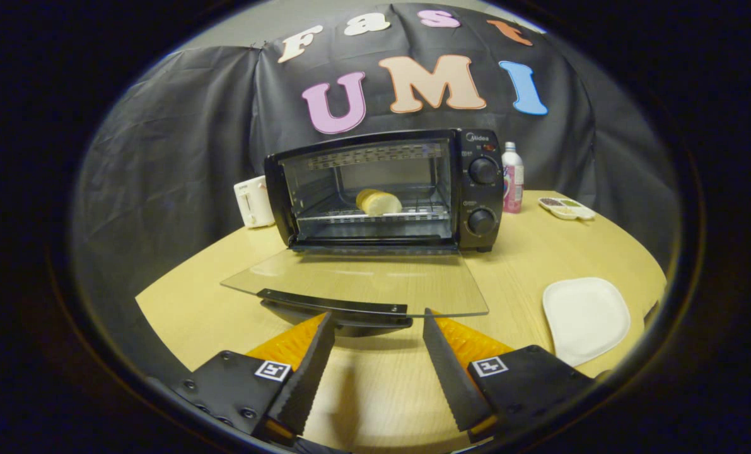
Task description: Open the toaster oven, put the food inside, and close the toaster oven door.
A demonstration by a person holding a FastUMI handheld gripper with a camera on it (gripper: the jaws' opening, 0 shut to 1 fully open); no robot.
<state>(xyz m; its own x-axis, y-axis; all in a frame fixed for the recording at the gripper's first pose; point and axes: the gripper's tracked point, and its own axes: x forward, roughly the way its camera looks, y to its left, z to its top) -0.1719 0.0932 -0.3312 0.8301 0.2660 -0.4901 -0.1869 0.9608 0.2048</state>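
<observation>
On the wooden table (pixel 539 252) the toaster oven (pixel 388 189) is seen with its glass door (pixel 356 280) lowered flat, the food (pixel 379 202) is placed on the rack inside, and the gripper (pixel 378 325) is held wide open and empty just before the door's handle (pixel 334 304).

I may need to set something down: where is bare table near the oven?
Bare table lies between the open glass door and the white plate, and left of the door toward the white toaster. Another patch sits between the open gripper fingers. It is crowded behind the oven, by the bottle and small dish.
</observation>
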